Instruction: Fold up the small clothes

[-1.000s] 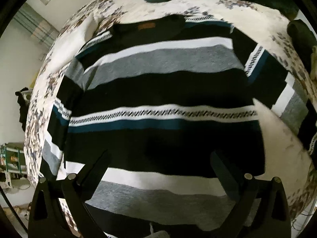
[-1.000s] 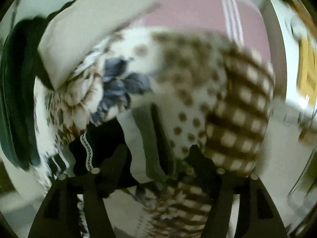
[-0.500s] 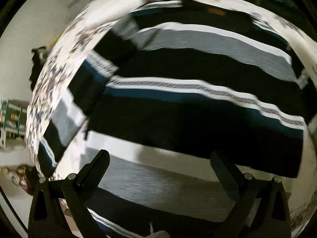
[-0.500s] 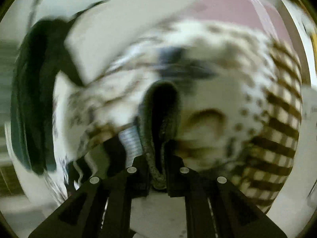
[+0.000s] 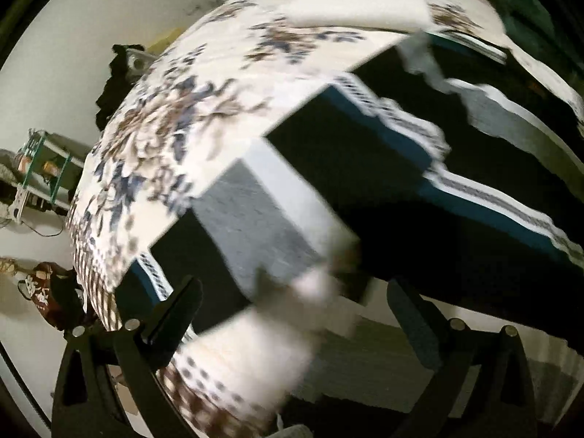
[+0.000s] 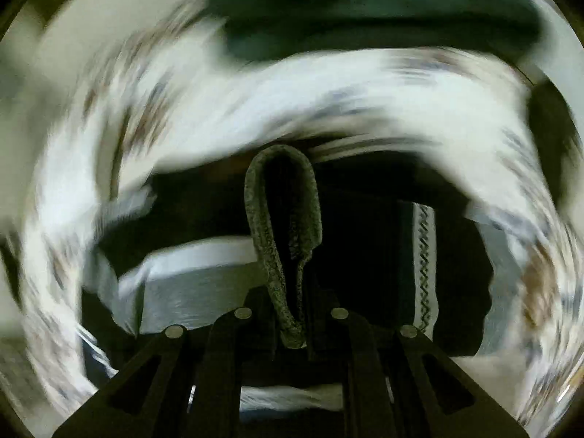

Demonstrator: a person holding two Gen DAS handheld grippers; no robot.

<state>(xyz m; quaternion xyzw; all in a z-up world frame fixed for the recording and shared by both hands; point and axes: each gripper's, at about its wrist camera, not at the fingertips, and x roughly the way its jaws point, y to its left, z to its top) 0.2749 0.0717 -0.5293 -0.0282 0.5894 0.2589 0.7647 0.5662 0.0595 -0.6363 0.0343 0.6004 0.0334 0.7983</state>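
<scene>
A striped sweater (image 5: 419, 189) in black, grey, white and teal lies spread on a floral bedspread (image 5: 189, 116). Its left sleeve (image 5: 262, 215) runs toward my left gripper (image 5: 292, 314), which is open and hovers just above the sleeve's lower end. In the right wrist view, my right gripper (image 6: 292, 314) is shut on a grey-edged fold of the sweater's cuff (image 6: 281, 226), which loops up between the jaws. The sweater body (image 6: 365, 248) shows beyond it, blurred.
Dark green bedding (image 6: 365, 11) lies at the far side of the bed. A white pillow (image 5: 357, 11) sits at the bed's head. Past the bed's left edge stand a green rack (image 5: 40, 168) and a dark bag (image 5: 47, 292) on the floor.
My right gripper closed on the sleeve cuff and swung it over the sweater. My left gripper moved left and down from over the sweater's body to its left sleeve.
</scene>
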